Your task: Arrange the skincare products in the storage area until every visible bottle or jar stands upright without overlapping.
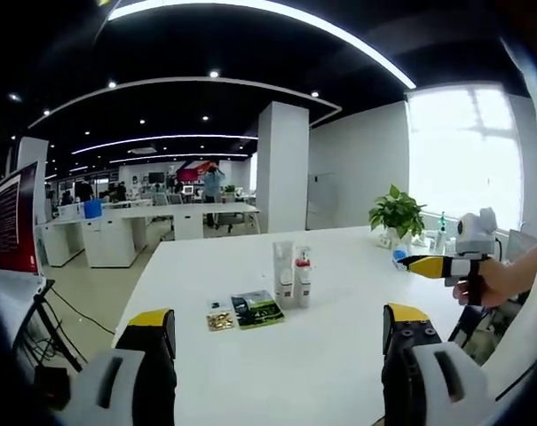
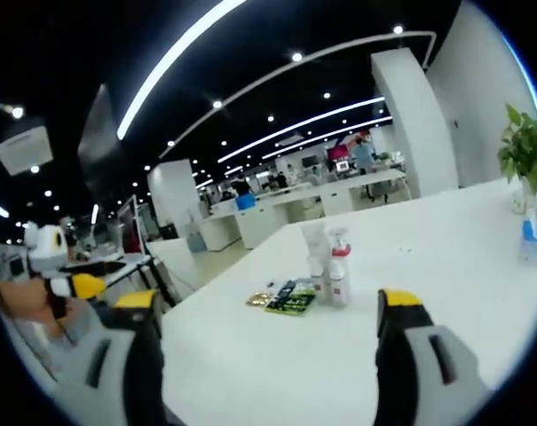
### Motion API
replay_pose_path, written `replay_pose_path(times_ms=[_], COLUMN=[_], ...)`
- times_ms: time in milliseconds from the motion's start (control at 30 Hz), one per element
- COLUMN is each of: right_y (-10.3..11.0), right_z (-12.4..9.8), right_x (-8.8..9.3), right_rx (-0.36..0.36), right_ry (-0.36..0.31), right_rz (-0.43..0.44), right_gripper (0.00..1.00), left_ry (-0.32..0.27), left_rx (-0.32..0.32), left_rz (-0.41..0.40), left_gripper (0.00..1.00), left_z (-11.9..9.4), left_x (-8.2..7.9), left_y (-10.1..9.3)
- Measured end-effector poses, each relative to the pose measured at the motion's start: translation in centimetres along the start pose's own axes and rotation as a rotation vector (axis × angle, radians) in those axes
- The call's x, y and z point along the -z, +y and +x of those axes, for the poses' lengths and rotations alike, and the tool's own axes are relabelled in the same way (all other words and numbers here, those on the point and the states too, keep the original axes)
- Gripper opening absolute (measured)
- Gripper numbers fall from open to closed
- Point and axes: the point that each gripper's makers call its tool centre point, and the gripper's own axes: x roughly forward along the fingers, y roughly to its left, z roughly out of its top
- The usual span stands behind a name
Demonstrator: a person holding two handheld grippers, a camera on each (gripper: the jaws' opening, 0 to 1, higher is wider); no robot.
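No brand or wording can be read on any of the products; the print on them is too small to make out. On the white table (image 1: 339, 355) two slim skincare bottles (image 1: 291, 274) stand upright side by side, touching or nearly so, their long axes vertical — the one with a red band near its cap (image 1: 303, 261) sits at the right of the pair in the left gripper view. Just beside them lies a flat dark green packet (image 1: 256, 310), face up with pale marks that do not resolve into letters, and next to that a small gold sachet (image 1: 220, 319), also lying flat. In the right gripper view the same group sits mid-table: the bottles (image 2: 327, 264) upright, the green packet (image 2: 292, 297) and gold sachet (image 2: 260, 299) flat beside them. The left gripper (image 1: 277, 355) is held well back from the products, jaws wide apart with nothing between them. The right gripper (image 2: 268, 342) is likewise well short of the group, jaws spread and empty; it also shows at the right edge of the left gripper view (image 1: 425, 265), held in a person's hand (image 1: 490, 282). A potted plant (image 1: 397, 216) stands at the far side of the table, with a small blue item (image 2: 534, 240) near it — what it is cannot be told.
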Motion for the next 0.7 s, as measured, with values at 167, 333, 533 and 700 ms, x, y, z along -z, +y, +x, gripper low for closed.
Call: replay_pose_path(times_ms=[167,333,533,700], right_y=[-1.5,-1.3,0.2,0.9], right_z=[-1.0,-0.9,-0.9,-2.3], right_x=[0.4,1.4,2.3,1.9], right_rx=[0.031,0.034,0.012,-0.006], right_ry=[0.008,0.023,0.039,0.048], right_rz=[0.015,0.023,0.023,-0.032], right_gripper=[0.99,0.99,0.99,0.99], left_ry=[0.007,0.016,0.037,0.058], left_rx=[0.015,0.018,0.012,0.032], left_rz=[-0.004,-0.002,-0.003,-0.040], left_gripper=[1.00,1.00,1.00,1.00], left_z=[0.3,-0.3,-1.1,-0.2], left_x=[-0.1,0.4,1.1,2.2], left_y=[-0.8,-0.8,-0.5,-0.8])
